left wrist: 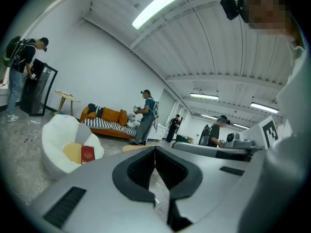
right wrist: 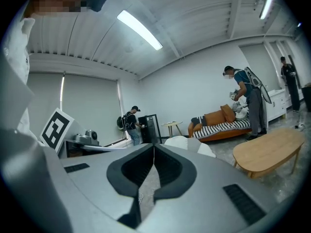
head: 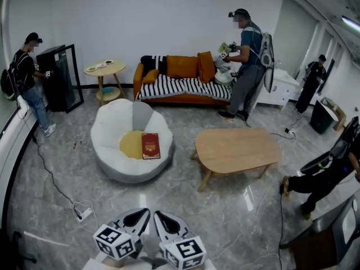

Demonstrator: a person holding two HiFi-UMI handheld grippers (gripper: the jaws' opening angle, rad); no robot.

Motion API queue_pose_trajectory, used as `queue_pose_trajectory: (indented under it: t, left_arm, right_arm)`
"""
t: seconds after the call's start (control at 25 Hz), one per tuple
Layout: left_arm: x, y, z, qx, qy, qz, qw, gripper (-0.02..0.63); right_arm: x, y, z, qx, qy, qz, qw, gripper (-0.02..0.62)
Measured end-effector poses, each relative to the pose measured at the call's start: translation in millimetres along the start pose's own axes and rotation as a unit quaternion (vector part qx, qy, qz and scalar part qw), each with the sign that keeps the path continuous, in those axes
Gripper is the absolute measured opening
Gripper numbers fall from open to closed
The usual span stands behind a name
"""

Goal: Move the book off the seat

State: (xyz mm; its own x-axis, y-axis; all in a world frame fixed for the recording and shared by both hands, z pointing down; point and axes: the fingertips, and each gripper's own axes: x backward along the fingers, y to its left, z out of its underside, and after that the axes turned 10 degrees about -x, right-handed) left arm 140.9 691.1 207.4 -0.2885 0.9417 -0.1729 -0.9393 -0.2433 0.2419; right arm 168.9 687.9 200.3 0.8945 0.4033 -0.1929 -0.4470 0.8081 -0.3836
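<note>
Head view: red book (head: 151,145) flat on yellow cushion (head: 130,145) of white seat (head: 107,129), well ahead of left gripper (head: 142,212) and right gripper (head: 161,215), both closed on nothing. Likely stiff, fairly light, slick cover; best pinched across nearest edge, pressing into soft cushion.

A red book (head: 150,145) lies flat on the white seat's (head: 109,129) yellow cushion.
</note>
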Motion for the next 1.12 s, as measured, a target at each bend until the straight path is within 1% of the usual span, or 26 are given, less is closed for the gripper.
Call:
queue_pose_trajectory:
  t: [0.12, 0.24, 0.36, 0.44, 0.56, 0.72, 0.92, 1.12]
  left_arm:
    - [-10, -4, 5, 0.002, 0.000, -0.009, 1.0000, 0.008]
    - [-15, -13, 13, 0.018, -0.003, -0.013, 0.9997, 0.008]
    - [-20, -18, 23, 0.018, 0.011, -0.017, 0.9996, 0.008]
    - [-24, -15, 26, 0.011, 0.022, -0.018, 0.9995, 0.008]
    - [-28, -4, 25, 0.006, 0.034, -0.023, 0.9992, 0.008]
    - [-42, 8, 22, 0.021, 0.036, -0.015, 0.9990, 0.008]
    - [-73, 36, 12, 0.024, 0.035, 0.002, 0.9991, 0.008]
    - [-108, 91, -5, 0.027, 0.034, 0.009, 0.9990, 0.008]
  right_arm:
    - [7, -14, 4, -0.010, 0.002, -0.004, 1.000, 0.012]
    - [15, -22, 16, -0.020, 0.009, -0.016, 1.000, 0.012]
    - [18, -26, 21, -0.028, 0.014, -0.026, 0.999, 0.012]
    - [16, -28, 19, -0.039, 0.010, -0.035, 0.999, 0.012]
    - [7, -39, 16, -0.054, 0.004, -0.026, 0.998, 0.012]
    - [-8, -53, 14, -0.067, 0.007, -0.025, 0.997, 0.012]
    - [-47, -71, -2, -0.053, 0.009, -0.023, 0.998, 0.012]
    - [-108, -90, -31, -0.032, 0.004, -0.010, 0.999, 0.012]
